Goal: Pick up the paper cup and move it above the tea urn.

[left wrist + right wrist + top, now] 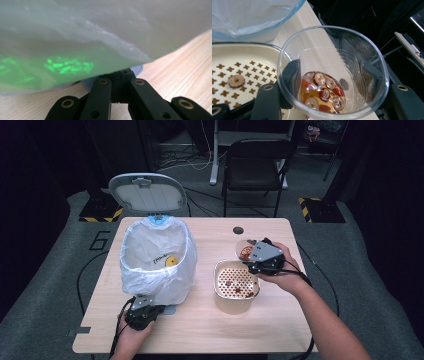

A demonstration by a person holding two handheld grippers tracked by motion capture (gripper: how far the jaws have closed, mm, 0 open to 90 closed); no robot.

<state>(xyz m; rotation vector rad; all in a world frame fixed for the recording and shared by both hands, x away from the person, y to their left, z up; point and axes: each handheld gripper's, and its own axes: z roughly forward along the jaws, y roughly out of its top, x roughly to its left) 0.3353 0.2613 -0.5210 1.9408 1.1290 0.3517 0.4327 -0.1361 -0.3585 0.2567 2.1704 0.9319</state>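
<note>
High view: on the table (200, 330) a bin (157, 260) lined with a white bag stands at the left side, its lid (147, 191) raised behind it. The left gripper (144, 312) lies near the front edge, touching the foot of the bin, and its jaws are pressed together. Toward the right side, the right gripper (257, 255) holds a glass (246, 251) tilted, just behind a cream strainer (236, 285) that has a few red pieces on its holes. Left gripper view: the black jaws meet at the grey base (136, 70) of the bin, under the hanging bag (75, 37). Right gripper view: the jaws pinch the glass (332, 75) from both sides; dried fruit slices (323, 93) lie in amber liquid at its bottom. The strainer (234, 60) is beside it at the left, with one slice (236, 81) on its perforated plate, and the bin (262, 25) stands beyond.
</note>
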